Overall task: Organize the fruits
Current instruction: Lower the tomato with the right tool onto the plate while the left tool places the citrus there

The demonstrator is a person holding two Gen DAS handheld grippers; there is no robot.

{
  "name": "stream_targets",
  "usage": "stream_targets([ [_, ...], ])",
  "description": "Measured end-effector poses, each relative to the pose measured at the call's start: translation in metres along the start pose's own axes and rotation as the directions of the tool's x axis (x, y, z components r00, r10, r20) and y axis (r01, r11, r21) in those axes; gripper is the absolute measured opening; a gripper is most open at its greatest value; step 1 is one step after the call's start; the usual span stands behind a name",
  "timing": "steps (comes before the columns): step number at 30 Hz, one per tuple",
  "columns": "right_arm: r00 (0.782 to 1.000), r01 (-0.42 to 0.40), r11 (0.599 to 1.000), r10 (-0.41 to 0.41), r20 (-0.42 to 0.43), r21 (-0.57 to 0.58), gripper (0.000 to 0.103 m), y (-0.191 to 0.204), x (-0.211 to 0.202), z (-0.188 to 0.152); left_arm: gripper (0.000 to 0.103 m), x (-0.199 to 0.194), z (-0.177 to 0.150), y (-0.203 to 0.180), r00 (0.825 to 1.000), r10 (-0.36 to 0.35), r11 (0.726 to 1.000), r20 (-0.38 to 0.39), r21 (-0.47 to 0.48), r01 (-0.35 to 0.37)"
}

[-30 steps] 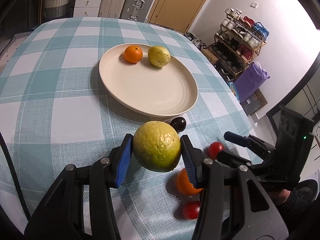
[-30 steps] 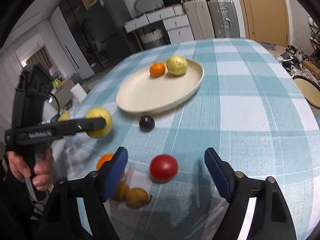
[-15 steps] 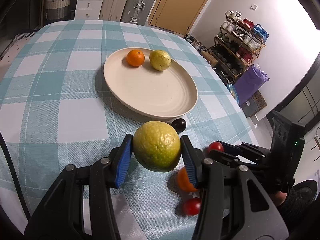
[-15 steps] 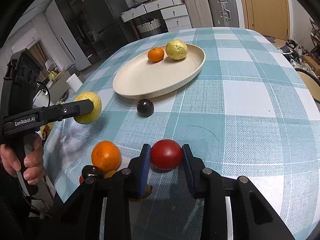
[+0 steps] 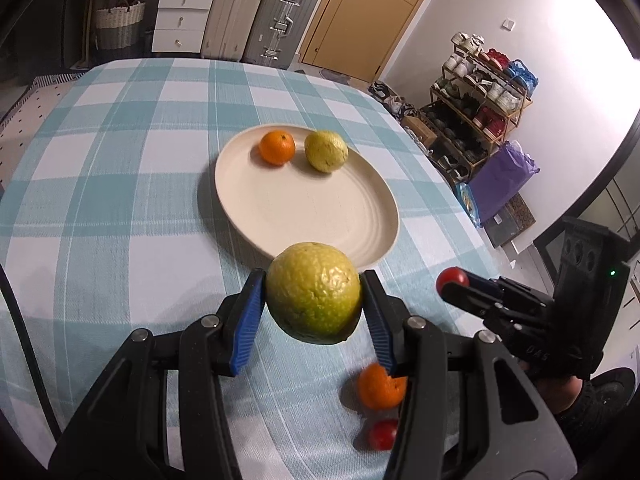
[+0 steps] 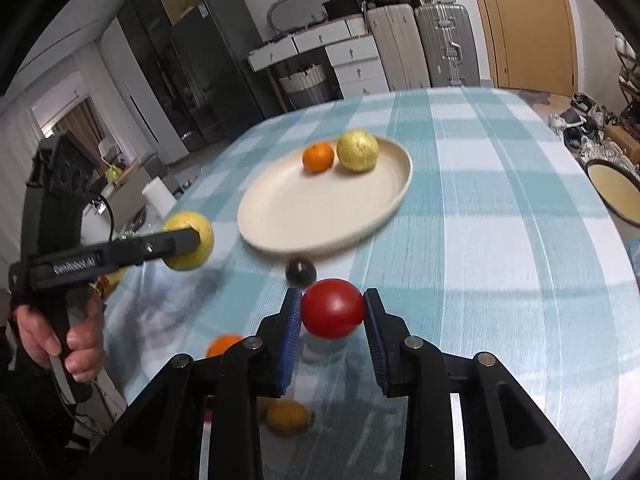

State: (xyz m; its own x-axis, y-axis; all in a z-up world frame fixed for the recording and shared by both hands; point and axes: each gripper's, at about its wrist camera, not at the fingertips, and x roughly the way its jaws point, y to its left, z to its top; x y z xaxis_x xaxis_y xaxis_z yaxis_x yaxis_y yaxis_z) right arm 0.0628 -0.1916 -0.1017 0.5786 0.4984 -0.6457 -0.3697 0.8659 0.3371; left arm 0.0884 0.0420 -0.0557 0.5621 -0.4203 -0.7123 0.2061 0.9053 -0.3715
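red tomato (image 6: 333, 314) clamped in right jaws, lifted.

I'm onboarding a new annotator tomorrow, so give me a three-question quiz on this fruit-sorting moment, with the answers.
1. Multiple choice: what is clamped in the right gripper?
A. an orange
B. a red tomato
C. a dark plum

2. True or false: the cream plate already holds three fruits.

3. Fill in the missing word: the left gripper is shut on a yellow-green ___.

Key
1. B. Both blue pads press its sides, and it is lifted off the checked tablecloth.
2. False. Only a small orange and a second guava lie on it, side by side at the far rim.
3. guava
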Motion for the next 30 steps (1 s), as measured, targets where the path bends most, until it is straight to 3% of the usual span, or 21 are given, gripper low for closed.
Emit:
stream_targets([
  [12, 0.996, -0.040, 0.998, 0.043, 0.073, -0.041, 0.032, 0.007, 0.013, 0.054, 0.045, 0.012, 0.044, 0.009, 0.999, 0.014, 1.000, 0.034, -0.018, -0.013],
  [30, 0.997, -0.058, 0.996, 0.061, 0.052, -0.069, 0.032, 0.009, 0.069, 0.112, 0.045, 0.057, 0.095, 0.036, 1.000, 0.024, 0.998, 0.010, -0.063, -0.024],
])
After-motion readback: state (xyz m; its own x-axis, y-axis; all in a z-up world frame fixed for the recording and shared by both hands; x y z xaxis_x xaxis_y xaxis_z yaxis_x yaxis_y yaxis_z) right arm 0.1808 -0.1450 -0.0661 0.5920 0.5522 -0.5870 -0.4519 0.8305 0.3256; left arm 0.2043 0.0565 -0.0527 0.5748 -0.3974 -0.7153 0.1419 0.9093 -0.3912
